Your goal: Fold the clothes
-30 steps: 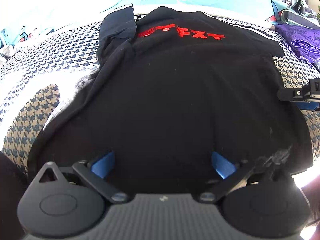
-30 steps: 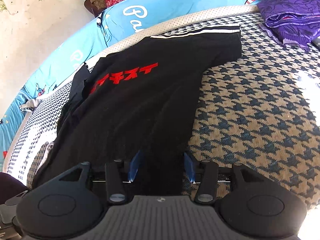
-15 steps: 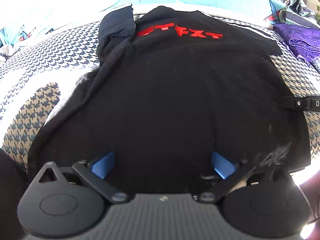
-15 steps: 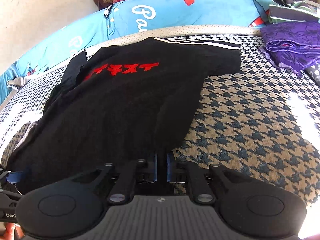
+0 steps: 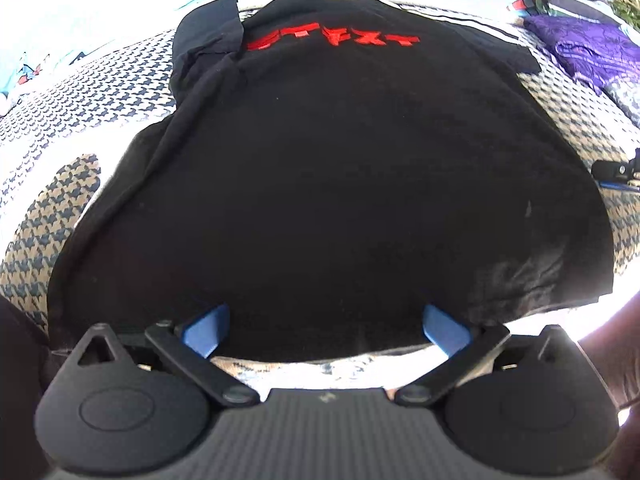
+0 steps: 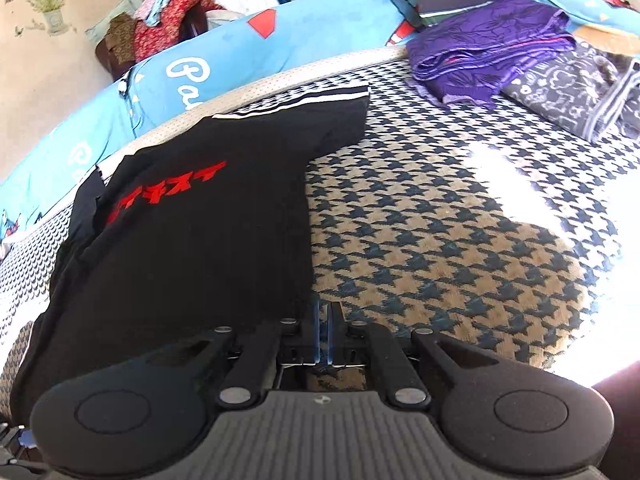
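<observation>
Black T-shirt with red lettering is lying flat on the houndstooth bedspread, hem toward both cameras. Right gripper: jaws have just been closing and are now pressed together at the shirt's right side edge, apparently pinching it. Left gripper: jaws are standing wide apart over the hem, holding nothing. Next move is probably calling for a left-side pinch before lifting. Only the right wrist view is showing the purple garment pile beyond the shirt.
</observation>
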